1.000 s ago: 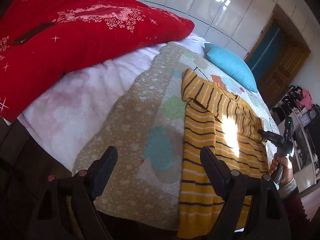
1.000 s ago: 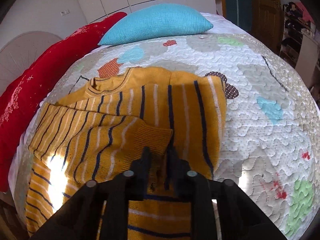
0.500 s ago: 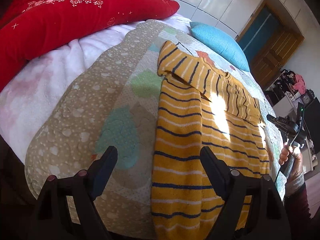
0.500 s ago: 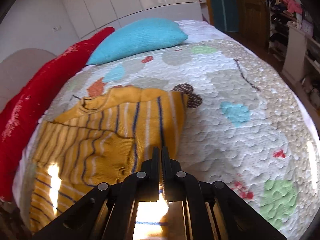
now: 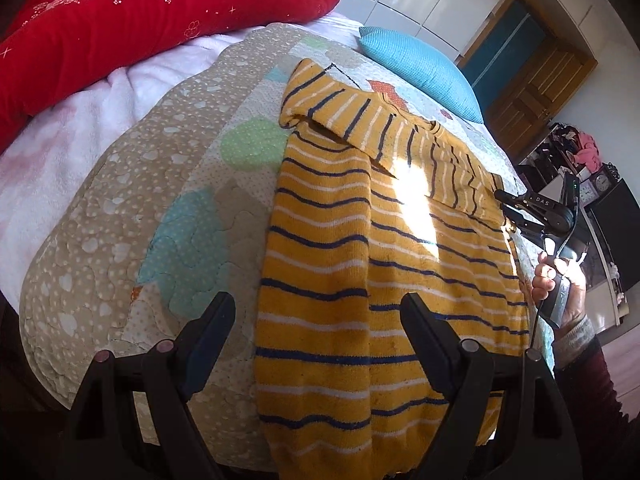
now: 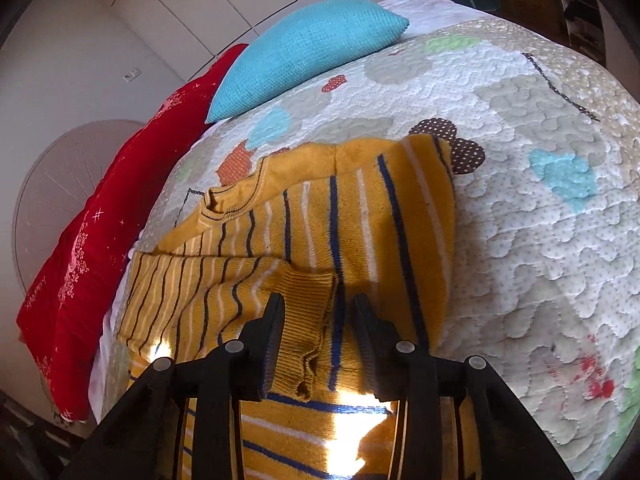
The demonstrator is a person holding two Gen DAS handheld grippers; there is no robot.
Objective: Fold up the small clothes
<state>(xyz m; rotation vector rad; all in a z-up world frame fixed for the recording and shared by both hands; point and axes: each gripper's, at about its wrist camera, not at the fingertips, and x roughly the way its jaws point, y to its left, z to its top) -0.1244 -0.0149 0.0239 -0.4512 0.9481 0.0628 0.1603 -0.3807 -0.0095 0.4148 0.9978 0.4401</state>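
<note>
A small yellow sweater with navy and white stripes (image 5: 360,264) lies flat on the quilted bedspread (image 5: 120,208), one sleeve (image 5: 360,116) folded across its chest. My left gripper (image 5: 316,320) is open and empty, hovering above the sweater's hem end. My right gripper (image 6: 316,312) is open, its jaws on either side of the folded sleeve's ribbed cuff (image 6: 308,304); it also shows in the left wrist view (image 5: 506,204) at the sweater's far edge. The sweater's collar (image 6: 236,196) faces the pillows.
A red embroidered pillow (image 5: 120,20) and a turquoise pillow (image 5: 420,68) lie at the head of the bed; both show in the right wrist view too, the red one (image 6: 100,236) and the turquoise one (image 6: 304,48). A wooden door (image 5: 532,68) and shelves stand beyond.
My right gripper has opened, and the sleeve cuff now lies between its jaws. My left gripper has moved in closer over the sweater's lower end.
</note>
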